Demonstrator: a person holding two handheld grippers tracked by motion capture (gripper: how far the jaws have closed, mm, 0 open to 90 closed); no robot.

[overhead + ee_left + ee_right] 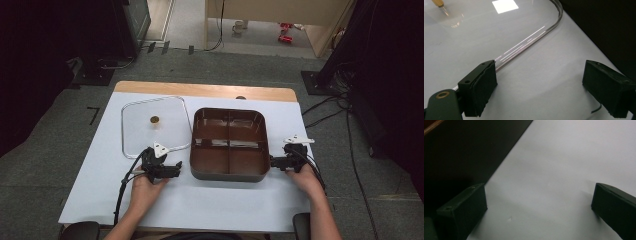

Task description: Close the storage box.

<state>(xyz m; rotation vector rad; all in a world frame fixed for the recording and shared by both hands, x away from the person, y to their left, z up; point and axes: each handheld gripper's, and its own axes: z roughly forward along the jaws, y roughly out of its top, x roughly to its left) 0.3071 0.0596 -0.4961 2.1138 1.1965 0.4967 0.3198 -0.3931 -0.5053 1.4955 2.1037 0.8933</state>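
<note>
White table sheet [235, 200], dark floor around. Brown divided tray [228, 142] mid-frame, between both spread, empty grippers: left gripper [176, 169] and right gripper [273, 161] flanking it (glass lid [152, 125] upper left, nearer left).

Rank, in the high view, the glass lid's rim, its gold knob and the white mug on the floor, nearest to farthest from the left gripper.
From the left gripper:
1. Glass lid's rim, just beyond the jaws.
2. Gold knob, mid-lid, farther back.
3. White mug, on the floor beyond the table.
</note>
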